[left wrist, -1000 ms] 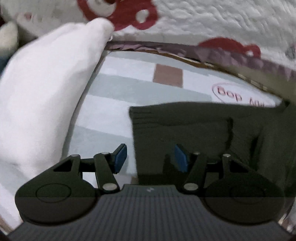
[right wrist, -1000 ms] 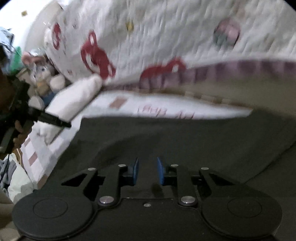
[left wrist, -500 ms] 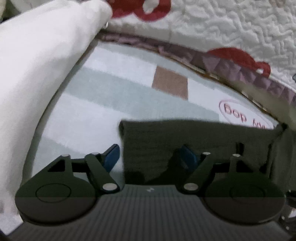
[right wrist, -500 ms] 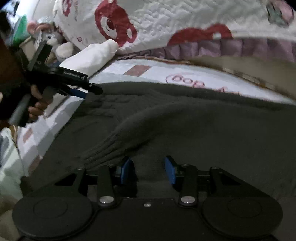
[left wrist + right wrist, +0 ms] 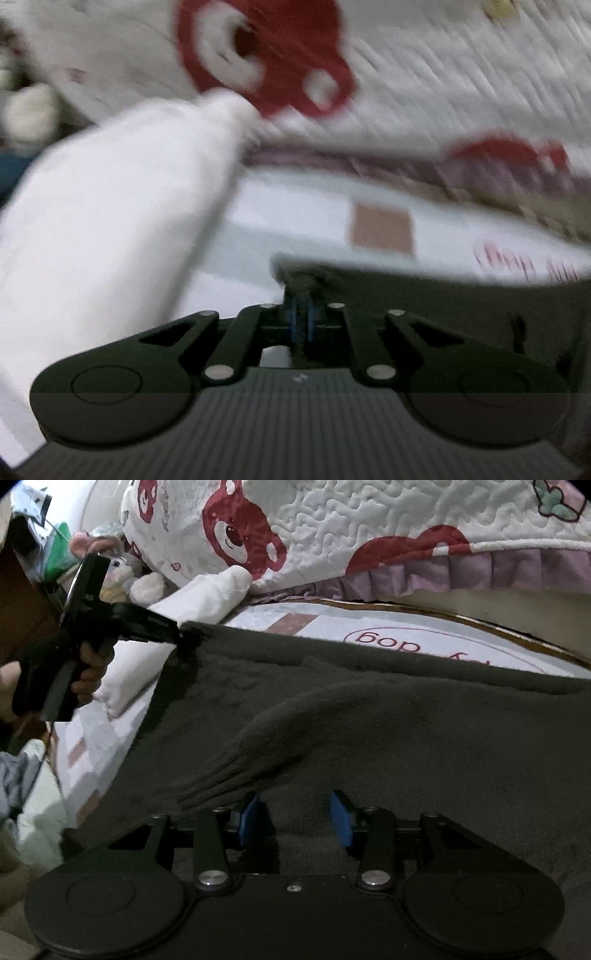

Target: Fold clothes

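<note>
The left tongs [image 5: 302,320] are closed on the far corner of the dark sweater [image 5: 369,716], which lies on the bed [image 5: 406,627]. The right tongs [image 5: 295,818] stand open above the near hem; they should pinch both layers before lifting evenly.

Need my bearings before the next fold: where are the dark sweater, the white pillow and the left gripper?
dark sweater [image 5: 388,720], right wrist view, on the flat middle of the body.
white pillow [image 5: 110,206], left wrist view, on its broad side.
left gripper [image 5: 302,323], left wrist view, between the tips, jaws shut on the sweater's corner.
</note>
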`<state>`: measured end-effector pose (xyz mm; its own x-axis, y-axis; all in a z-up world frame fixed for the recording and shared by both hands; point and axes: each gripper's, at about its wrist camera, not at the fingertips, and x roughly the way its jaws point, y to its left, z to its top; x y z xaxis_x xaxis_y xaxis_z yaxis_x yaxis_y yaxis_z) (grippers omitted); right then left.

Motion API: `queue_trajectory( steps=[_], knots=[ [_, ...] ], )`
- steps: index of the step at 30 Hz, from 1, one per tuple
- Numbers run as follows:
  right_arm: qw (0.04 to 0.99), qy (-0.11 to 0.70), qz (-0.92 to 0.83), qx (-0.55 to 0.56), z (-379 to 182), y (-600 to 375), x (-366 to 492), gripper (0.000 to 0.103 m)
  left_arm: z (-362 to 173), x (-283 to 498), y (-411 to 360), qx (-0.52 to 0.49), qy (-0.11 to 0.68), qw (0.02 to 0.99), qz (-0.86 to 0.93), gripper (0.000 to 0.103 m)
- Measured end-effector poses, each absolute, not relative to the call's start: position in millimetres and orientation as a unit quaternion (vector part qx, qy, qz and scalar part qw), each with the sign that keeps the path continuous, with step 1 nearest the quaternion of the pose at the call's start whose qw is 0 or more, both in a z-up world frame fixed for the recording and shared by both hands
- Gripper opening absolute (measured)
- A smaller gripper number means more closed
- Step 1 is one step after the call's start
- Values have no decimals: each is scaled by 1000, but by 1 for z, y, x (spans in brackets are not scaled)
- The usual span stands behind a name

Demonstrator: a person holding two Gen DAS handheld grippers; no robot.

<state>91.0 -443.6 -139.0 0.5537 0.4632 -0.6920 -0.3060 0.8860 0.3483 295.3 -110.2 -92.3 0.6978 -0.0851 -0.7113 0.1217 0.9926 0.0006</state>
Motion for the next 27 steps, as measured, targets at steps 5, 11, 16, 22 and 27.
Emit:
queue_trajectory(
  steps=[5, 11, 16, 22, 27],
  knots=[
    [866, 424, 251, 83, -146, -438, 88, 55, -110, 293, -121, 27, 419, 905, -74, 8],
    [845, 472, 222, 114, -122, -439, 77, 54, -101, 261, -158, 112, 412, 900, -87, 36],
    [883, 408, 86, 215, -65, -521, 58, 51, -55, 218, -207, 63, 380, 886, -259, 53],
    [886, 306, -28, 348, -16, -670, -5, 59, -33, 167, -328, 156, 424, 781, -431, 52],
    [844, 290, -141, 428, -52, -766, -54, 59, -9, 115, -403, 368, 454, 659, -473, 52]
  ],
)
